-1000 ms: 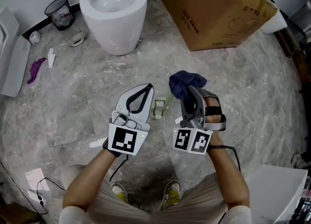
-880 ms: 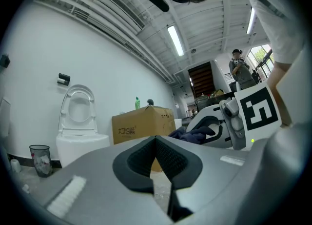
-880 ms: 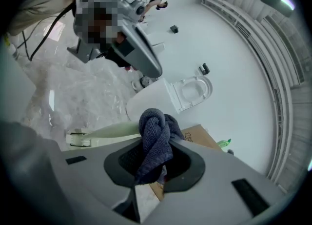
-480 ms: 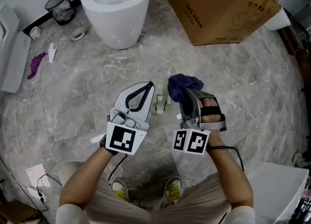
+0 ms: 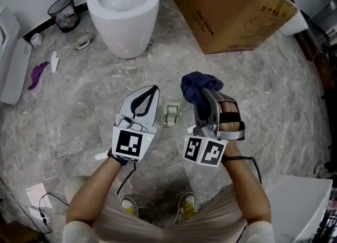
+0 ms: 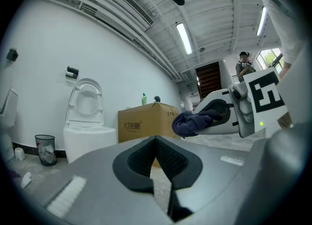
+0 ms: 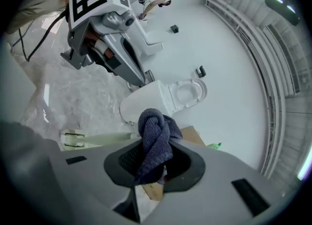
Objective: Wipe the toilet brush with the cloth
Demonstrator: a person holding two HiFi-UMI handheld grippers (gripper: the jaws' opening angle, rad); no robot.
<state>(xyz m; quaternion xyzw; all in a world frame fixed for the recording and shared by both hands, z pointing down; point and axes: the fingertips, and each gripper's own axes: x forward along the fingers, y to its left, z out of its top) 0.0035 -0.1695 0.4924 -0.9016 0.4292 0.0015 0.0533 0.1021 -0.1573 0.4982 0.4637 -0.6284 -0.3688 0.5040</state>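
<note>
A dark blue cloth (image 5: 198,87) is bunched between the jaws of my right gripper (image 5: 205,98), which is shut on it; in the right gripper view the cloth (image 7: 155,138) stands up from the jaws of that gripper (image 7: 156,164). The toilet brush (image 5: 171,114), pale green and white, lies on the marble floor between the two grippers; its head (image 7: 73,138) shows low at the left in the right gripper view. My left gripper (image 5: 148,94) hovers just left of the brush, shut and empty (image 6: 155,146). Neither gripper touches the brush.
A white toilet (image 5: 122,12) stands ahead, with a cardboard box (image 5: 231,10) to its right. A black waste bin (image 5: 62,12) and a purple rag (image 5: 37,73) sit far left beside a white panel (image 5: 11,73). A white cabinet (image 5: 300,205) is at my lower right.
My left gripper has shifted a little left and back, so the brush now shows fully between the grippers. The right gripper keeps the cloth and has barely moved.
</note>
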